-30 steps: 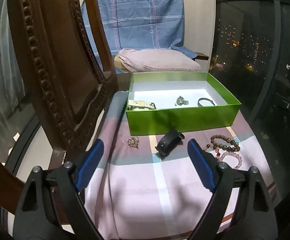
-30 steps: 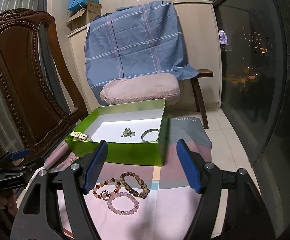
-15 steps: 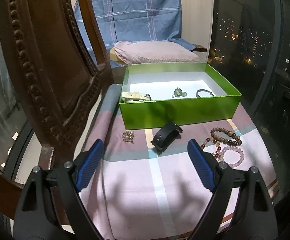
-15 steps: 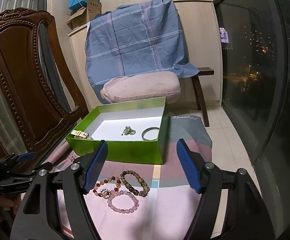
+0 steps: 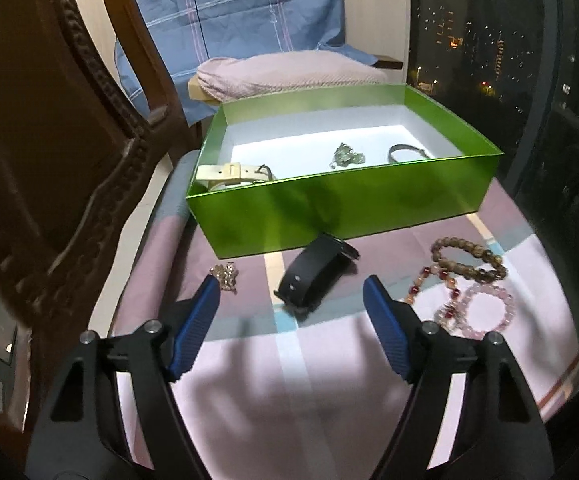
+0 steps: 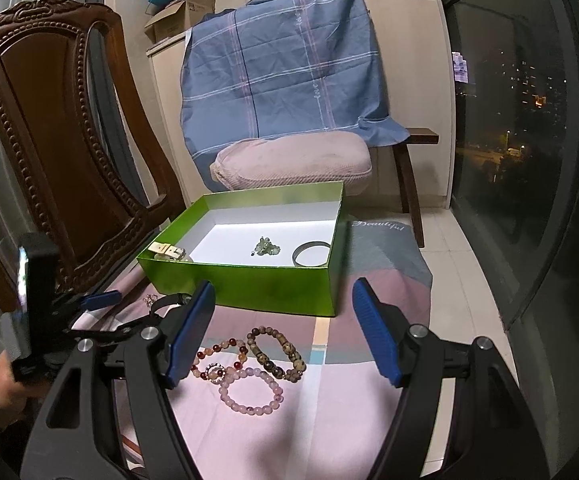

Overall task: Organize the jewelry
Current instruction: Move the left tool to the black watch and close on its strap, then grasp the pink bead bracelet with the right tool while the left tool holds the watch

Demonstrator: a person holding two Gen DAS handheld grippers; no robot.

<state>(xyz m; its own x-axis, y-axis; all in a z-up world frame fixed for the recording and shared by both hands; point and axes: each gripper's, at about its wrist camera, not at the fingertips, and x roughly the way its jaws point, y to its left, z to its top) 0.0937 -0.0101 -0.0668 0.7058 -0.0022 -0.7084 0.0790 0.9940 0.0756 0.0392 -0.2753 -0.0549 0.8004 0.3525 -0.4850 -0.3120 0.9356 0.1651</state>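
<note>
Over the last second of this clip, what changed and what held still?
The left gripper came forward and down toward the black wristband on the pink checked cloth, and its jaws have just been closing a little; nothing is gripped yet. The right gripper stayed put, open. The green cardboard box, the beaded bracelets and the small gold trinket did not move.

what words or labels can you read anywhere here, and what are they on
"Beautiful": script lettering on the grey part of the cloth behind the green box.
Cardboard box on the cupboard: printed characters, too small to read.
Blue checked sheet: faint vertical lettering, too blurred to read.
</note>
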